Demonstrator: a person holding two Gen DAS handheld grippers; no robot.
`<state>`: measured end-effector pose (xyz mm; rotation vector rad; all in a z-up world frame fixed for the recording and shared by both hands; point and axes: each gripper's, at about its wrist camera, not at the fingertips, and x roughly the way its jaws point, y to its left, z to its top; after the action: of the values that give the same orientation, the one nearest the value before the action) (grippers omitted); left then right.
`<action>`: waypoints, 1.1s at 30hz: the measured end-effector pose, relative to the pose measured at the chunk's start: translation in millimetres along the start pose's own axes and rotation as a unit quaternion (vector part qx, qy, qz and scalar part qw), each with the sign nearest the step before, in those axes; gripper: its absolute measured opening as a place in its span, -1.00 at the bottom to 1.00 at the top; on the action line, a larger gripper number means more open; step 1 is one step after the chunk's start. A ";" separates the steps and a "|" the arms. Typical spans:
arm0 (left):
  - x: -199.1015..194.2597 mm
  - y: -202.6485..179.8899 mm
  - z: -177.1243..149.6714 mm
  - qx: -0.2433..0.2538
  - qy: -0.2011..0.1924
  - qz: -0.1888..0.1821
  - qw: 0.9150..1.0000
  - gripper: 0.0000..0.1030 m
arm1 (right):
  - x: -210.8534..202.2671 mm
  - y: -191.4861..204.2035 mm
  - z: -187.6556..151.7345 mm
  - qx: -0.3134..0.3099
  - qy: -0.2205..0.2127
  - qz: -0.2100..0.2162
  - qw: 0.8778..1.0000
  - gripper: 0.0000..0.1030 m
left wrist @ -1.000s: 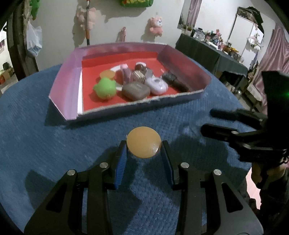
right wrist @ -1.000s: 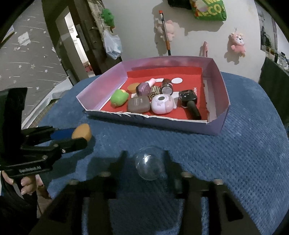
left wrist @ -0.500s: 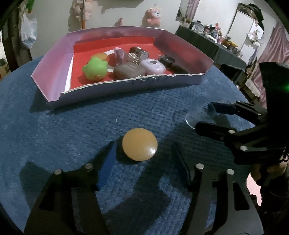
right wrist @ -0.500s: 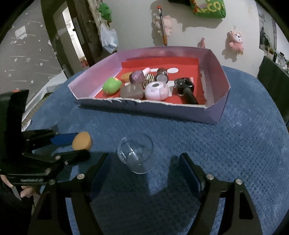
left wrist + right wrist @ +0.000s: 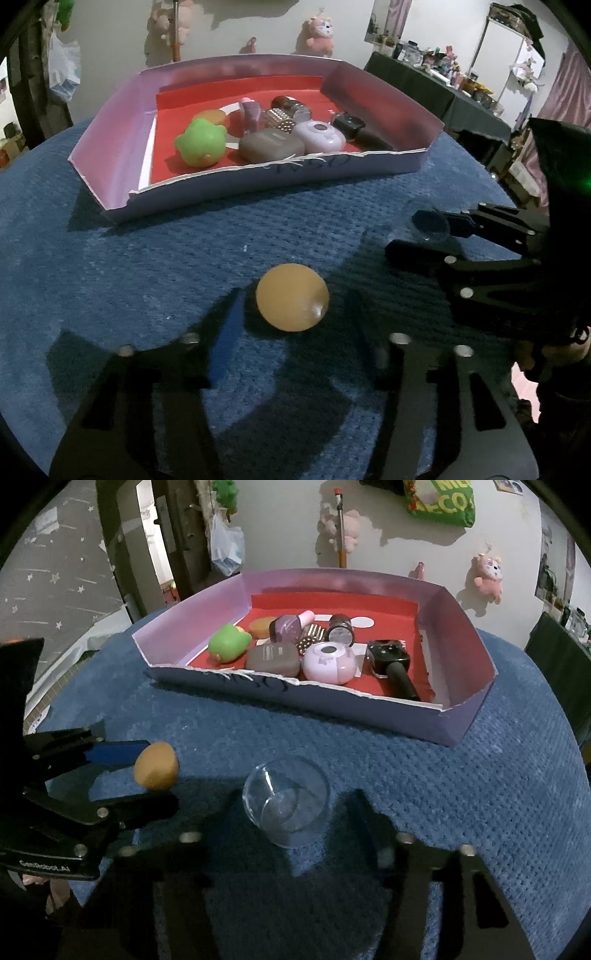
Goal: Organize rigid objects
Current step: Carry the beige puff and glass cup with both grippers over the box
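1. our left gripper (image 5: 295, 325) has its jaws wide apart around the orange ball (image 5: 291, 297), and a gap shows on each side of it.
2. the ball lies on the blue cloth (image 5: 129, 266), in front of the purple box (image 5: 280, 173).
3. our right gripper (image 5: 291, 812) is also wide open, with the clear glass cup (image 5: 286, 803) between its fingers, not touched.
4. the box holds a green toy (image 5: 227, 642), a brown case (image 5: 273, 660) and a pale purple case (image 5: 330, 662).

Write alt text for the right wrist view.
A clear glass cup stands on a blue cloth between the right gripper's open fingers. At left, the other gripper frames an orange ball; behind sits a purple tray of small items.
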<state>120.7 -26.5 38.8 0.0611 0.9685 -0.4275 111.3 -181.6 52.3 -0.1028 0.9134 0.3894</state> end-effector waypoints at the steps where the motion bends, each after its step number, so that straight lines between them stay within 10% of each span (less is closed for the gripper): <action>1: -0.4 0.9 0.2 0.000 0.001 0.003 1.000 -0.28 | -0.7 1.1 0.1 -0.003 -0.001 0.004 1.000 -0.15; 20: -23.5 2.7 6.0 -0.003 -0.023 -0.010 1.000 -0.30 | -13.3 7.1 2.4 -0.011 -0.020 0.002 1.000 -0.19; 33: -48.8 61.9 125.4 -0.002 -0.031 0.038 0.999 -0.31 | -26.6 -30.6 112.4 0.013 -0.048 0.000 0.999 -0.19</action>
<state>218.6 16.1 141.4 0.0792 0.9029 -0.3560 192.4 -189.4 139.6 -0.0604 0.8242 0.3796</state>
